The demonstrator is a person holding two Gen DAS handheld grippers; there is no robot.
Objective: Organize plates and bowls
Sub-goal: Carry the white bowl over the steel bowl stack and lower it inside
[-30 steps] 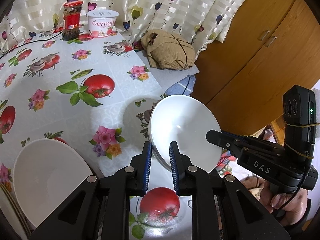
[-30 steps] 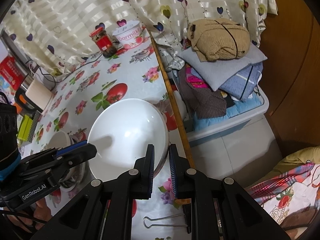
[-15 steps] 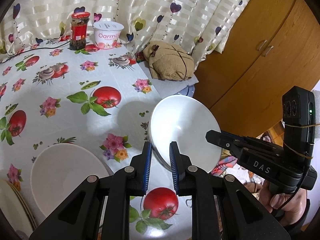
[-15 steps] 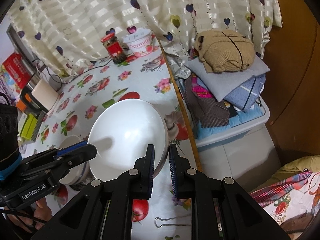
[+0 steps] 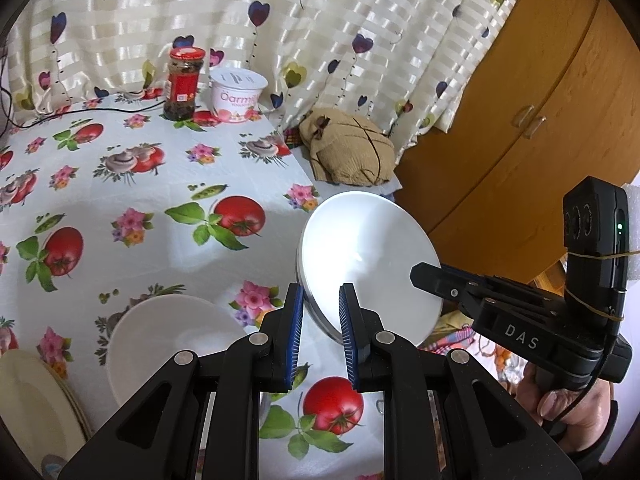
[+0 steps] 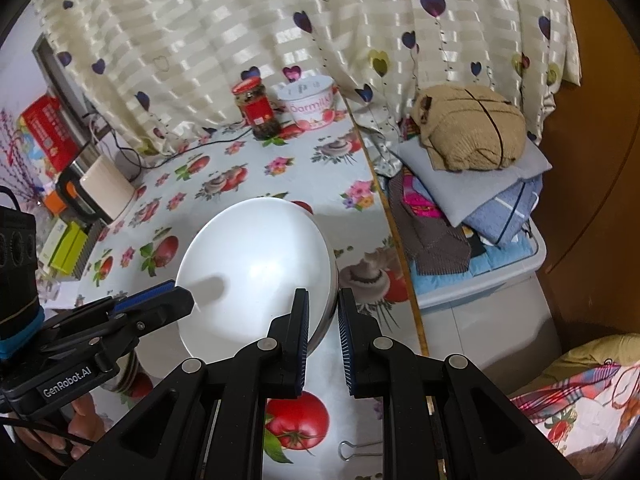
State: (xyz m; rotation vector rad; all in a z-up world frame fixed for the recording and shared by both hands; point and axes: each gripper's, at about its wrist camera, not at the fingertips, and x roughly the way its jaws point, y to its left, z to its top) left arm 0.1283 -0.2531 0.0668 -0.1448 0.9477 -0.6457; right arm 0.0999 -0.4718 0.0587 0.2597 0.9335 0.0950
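Note:
Both grippers hold one white bowl (image 5: 368, 264) tilted in the air above the flowered table (image 5: 132, 184). My left gripper (image 5: 320, 320) is shut on its near rim. My right gripper (image 6: 322, 320) is shut on the opposite rim of the same bowl (image 6: 256, 272). A second white bowl (image 5: 168, 344) rests on the table at lower left, beside a stack of cream plates (image 5: 36, 412). In the right wrist view the left gripper's fingers (image 6: 160, 300) hide most of that stack.
A red-lidded jar (image 5: 182, 84) and a yogurt tub (image 5: 239, 96) stand at the table's back by the curtain. Folded clothes (image 6: 468, 160) lie in a bin right of the table edge. A kettle (image 6: 96, 192) and boxes sit far left. A binder clip (image 6: 360, 450) lies near me.
Both grippers lifted and drew back with the bowl, tilting it more upright. The table bowl and plate stack shifted right in the left wrist view.

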